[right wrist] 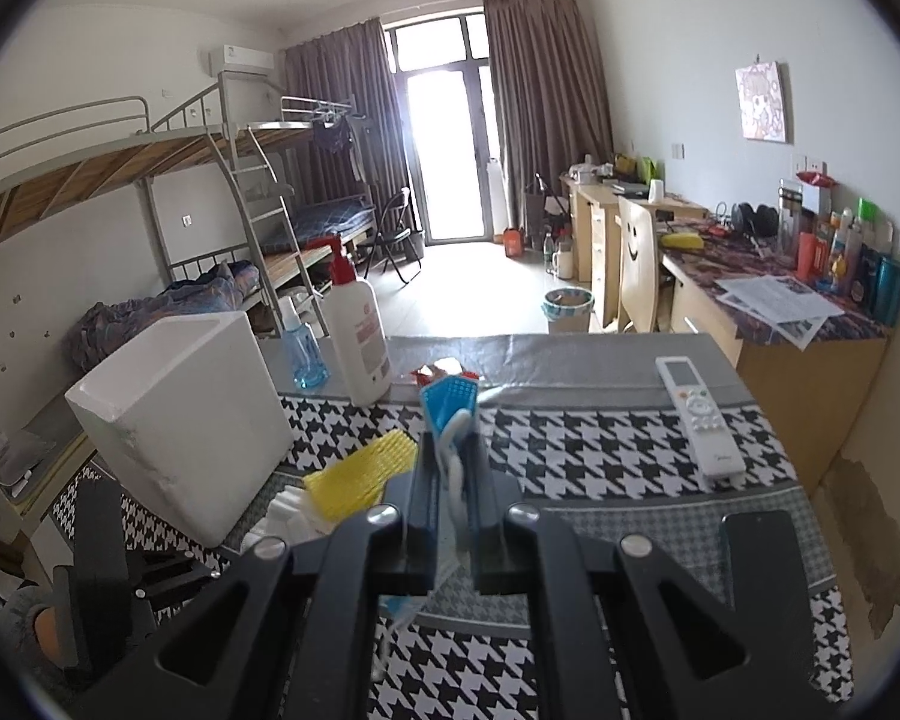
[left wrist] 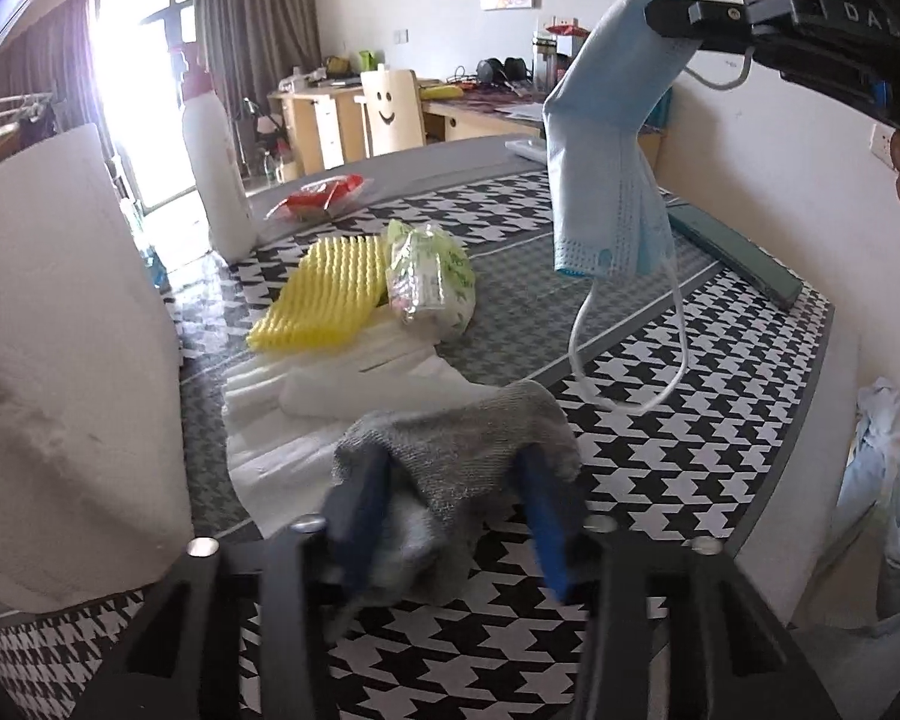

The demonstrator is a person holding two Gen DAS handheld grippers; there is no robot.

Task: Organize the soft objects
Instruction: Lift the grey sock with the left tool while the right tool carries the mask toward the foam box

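Observation:
My left gripper [left wrist: 450,468] is shut on a grey sock [left wrist: 450,450], held low over the houndstooth tablecloth [left wrist: 660,450]. My right gripper [left wrist: 672,15] is shut on a blue face mask [left wrist: 606,138] that hangs in the air above the table, its white ear loop [left wrist: 630,354] dangling. In the right wrist view the mask [right wrist: 450,402] is pinched between the right gripper's jaws [right wrist: 453,450]. A yellow ribbed sponge [left wrist: 324,294], a green-and-white tissue pack [left wrist: 429,276] and white cloths [left wrist: 354,384] lie on the table beyond the sock.
A white foam box [left wrist: 60,360] stands at the left, also in the right wrist view [right wrist: 180,420]. A white pump bottle [right wrist: 357,336], a blue bottle [right wrist: 303,354], a red packet [left wrist: 318,195], a remote control [right wrist: 699,414] and a dark phone [right wrist: 762,546] are on the table.

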